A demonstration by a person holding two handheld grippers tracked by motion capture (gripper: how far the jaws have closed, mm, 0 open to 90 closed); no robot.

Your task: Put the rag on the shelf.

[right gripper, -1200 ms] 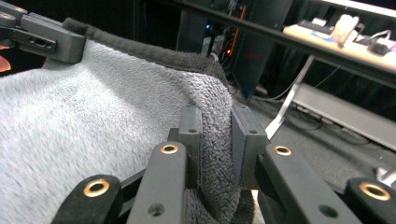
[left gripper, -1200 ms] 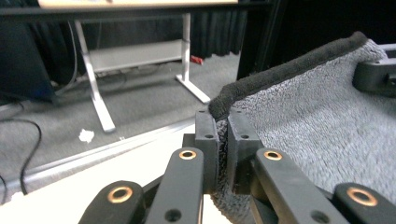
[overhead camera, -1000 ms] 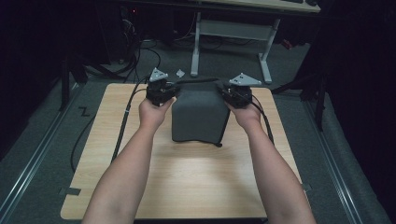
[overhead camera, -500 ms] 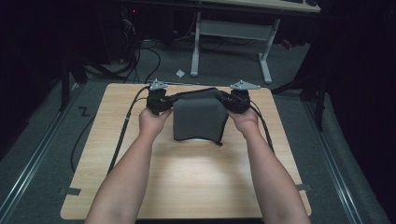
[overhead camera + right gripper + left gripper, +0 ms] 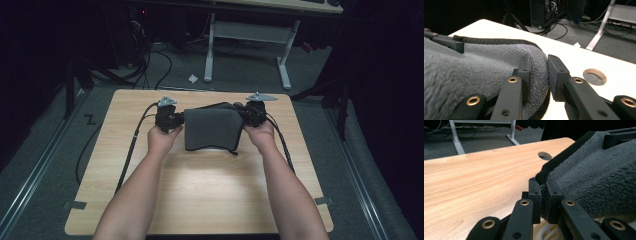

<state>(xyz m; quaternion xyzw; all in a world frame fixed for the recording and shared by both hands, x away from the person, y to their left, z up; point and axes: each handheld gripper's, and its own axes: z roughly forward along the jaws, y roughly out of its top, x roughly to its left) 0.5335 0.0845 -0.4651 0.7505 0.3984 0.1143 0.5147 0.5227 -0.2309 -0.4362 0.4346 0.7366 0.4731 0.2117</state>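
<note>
Towel [image 5: 210,129], folded, is now laid near the far edge of the table [image 5: 200,200], lowered from a second ago. Its edge is pinched by the left gripper [image 5: 543,195]; the right gripper [image 5: 538,72] jaws have just been opening, one pad clear of the cloth, so release is judged underway.

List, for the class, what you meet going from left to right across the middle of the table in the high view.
Black cable → left gripper → grey cloth → right gripper → bare right edge of the table.

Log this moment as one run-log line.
left gripper: shut on grey towel edge | right gripper: fingers just opening, towel between | towel: low over table
</note>
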